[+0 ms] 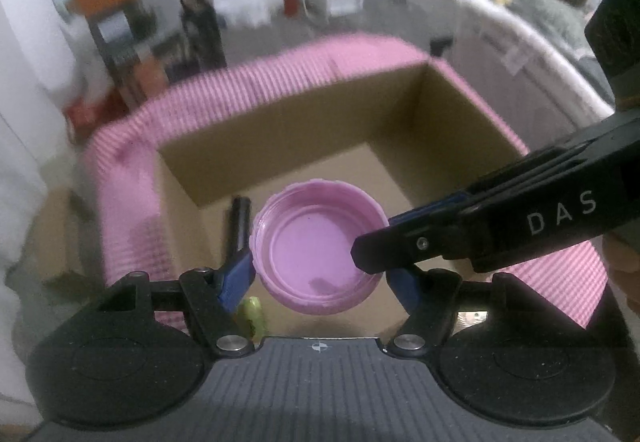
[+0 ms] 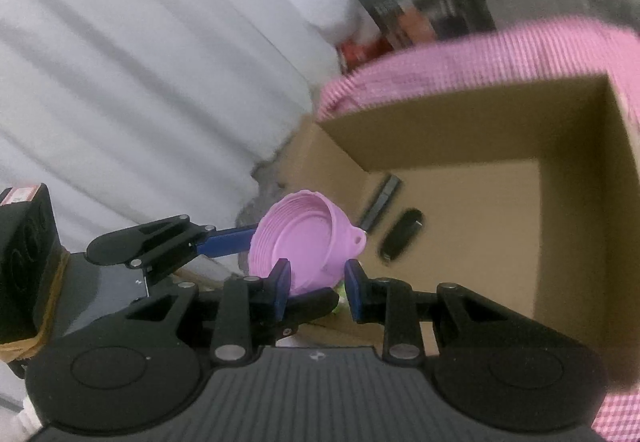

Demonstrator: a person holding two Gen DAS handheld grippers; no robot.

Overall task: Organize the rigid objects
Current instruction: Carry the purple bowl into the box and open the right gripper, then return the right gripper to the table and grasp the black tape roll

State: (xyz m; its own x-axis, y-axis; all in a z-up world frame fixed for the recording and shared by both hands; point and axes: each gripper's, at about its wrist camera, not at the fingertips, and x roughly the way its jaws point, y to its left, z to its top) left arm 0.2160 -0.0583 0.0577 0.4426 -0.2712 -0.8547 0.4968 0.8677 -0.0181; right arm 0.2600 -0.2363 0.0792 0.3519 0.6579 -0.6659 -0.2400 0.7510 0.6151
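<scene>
A pink screw lid [image 1: 318, 248], hollow side toward me, is clamped between the blue pads of my left gripper [image 1: 320, 274] above an open cardboard box [image 1: 404, 113]. In the right wrist view the same lid [image 2: 298, 238] is held by the left gripper [image 2: 240, 238] coming in from the left. My right gripper [image 2: 318, 282] is partly open just below the lid's rim, one finger in front of the lid; in the left wrist view its finger [image 1: 400, 248] reaches in from the right over the lid. Whether it touches the lid is unclear.
The box sits on a pink checked cloth [image 1: 260, 81] and holds two dark objects [image 2: 402, 234] on its floor [image 2: 472, 209]. A small green item [image 1: 252, 316] lies under the left gripper. White fabric [image 2: 120, 81] lies left of the box.
</scene>
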